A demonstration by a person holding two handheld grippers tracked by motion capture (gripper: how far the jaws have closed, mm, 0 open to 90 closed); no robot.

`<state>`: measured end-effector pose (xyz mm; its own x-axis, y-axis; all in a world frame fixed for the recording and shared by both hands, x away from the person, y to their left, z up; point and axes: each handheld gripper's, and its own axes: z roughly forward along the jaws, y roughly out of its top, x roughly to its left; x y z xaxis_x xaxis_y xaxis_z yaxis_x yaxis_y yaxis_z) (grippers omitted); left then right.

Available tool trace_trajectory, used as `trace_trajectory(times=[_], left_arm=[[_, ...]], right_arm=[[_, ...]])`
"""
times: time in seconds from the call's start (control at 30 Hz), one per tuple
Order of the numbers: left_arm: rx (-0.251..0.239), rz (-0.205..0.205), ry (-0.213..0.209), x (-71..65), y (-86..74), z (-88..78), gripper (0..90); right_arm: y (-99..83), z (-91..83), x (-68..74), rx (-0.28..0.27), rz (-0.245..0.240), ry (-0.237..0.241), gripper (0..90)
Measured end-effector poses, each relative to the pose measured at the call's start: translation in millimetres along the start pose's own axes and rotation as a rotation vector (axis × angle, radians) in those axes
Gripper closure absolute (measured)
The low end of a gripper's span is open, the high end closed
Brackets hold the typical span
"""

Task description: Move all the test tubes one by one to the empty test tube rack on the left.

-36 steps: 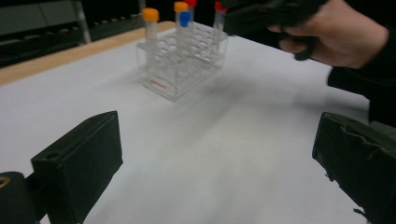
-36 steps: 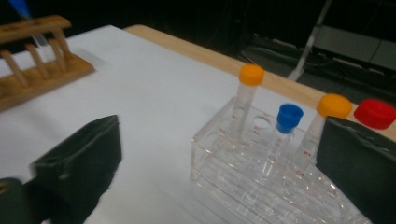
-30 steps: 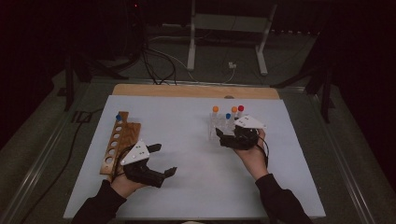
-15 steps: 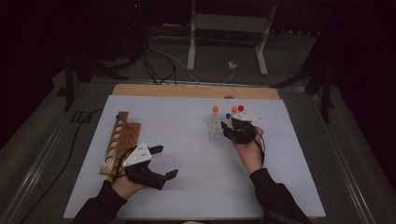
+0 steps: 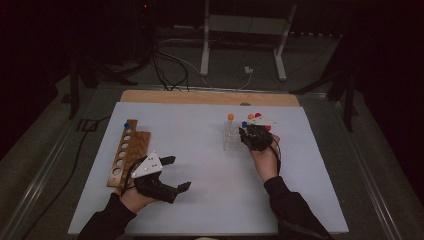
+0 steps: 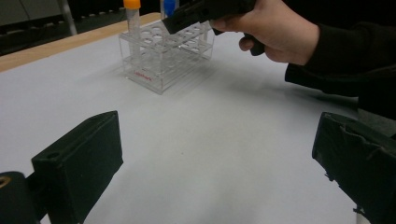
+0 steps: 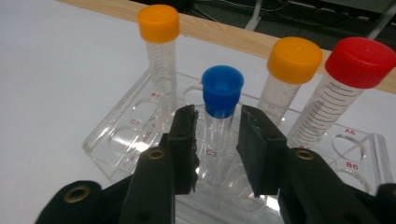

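Right claw (image 7: pixel 217 140) closer; four tubes (image 7: pixel 219 100)

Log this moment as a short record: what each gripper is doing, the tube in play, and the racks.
right gripper: jaws have just been closing around the blue-capped tube; contact unclear
blue-capped tube: upright in clear rack
other tubes there: two orange-capped, one red-capped
left gripper: open, holding nothing, beside wooden rack
wooden rack: one blue-capped tube at far end
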<state>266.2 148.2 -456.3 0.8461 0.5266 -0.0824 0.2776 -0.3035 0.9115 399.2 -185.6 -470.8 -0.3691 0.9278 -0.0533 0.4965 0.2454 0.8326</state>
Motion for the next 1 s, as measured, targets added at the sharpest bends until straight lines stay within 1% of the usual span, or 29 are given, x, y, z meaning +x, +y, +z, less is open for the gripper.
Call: trace_trajectory(times=[0.1,0.17,0.27,0.37,0.5,0.53,0.63,0.67,0.73,1.0], left_arm=[[-0.001,0.001,-0.006,0.1,-0.1,0.0,2.6],[-0.001,-0.001,-0.006,0.4,0.0,0.0,2.6],[0.0,0.001,-0.004,0.4,-0.1,0.1,2.6],[0.003,-0.008,-0.005,1.8,-0.7,0.3,2.6],[0.003,-0.006,-0.004,1.8,-0.6,0.2,2.6],[0.0,-0.012,-0.006,2.1,-0.3,0.0,2.6],[-0.001,-0.011,-0.006,2.1,-0.1,-0.1,2.6],[-0.001,-0.013,-0.009,2.3,0.0,-0.2,2.6],[-0.002,-0.017,-0.009,2.9,0.0,-0.3,2.6],[0.004,-0.014,-0.007,3.1,0.0,-0.2,2.6]], right_arm=[[-0.3,1.8,-0.5,0.002,-0.005,-0.009,71.4],[-0.7,2.7,-1.3,0.001,-0.005,-0.009,75.2],[-0.8,2.7,-1.7,-0.002,-0.009,-0.002,76.3],[0.2,0.2,-0.9,-0.019,-0.015,0.001,76.7],[4.0,-5.2,-0.3,-0.033,-0.033,0.001,76.9],[4.8,-6.9,-0.4,-0.039,-0.029,0.003,76.9],[6.9,-10.3,-0.9,-0.047,-0.037,0.005,76.9],[9.2,-14.1,-0.7,-0.055,-0.049,0.003,76.9],[11.4,-17.8,-1.1,-0.063,-0.052,0.009,76.9],[18.0,-31.3,-0.3,-0.093,-0.061,0.016,76.9]])
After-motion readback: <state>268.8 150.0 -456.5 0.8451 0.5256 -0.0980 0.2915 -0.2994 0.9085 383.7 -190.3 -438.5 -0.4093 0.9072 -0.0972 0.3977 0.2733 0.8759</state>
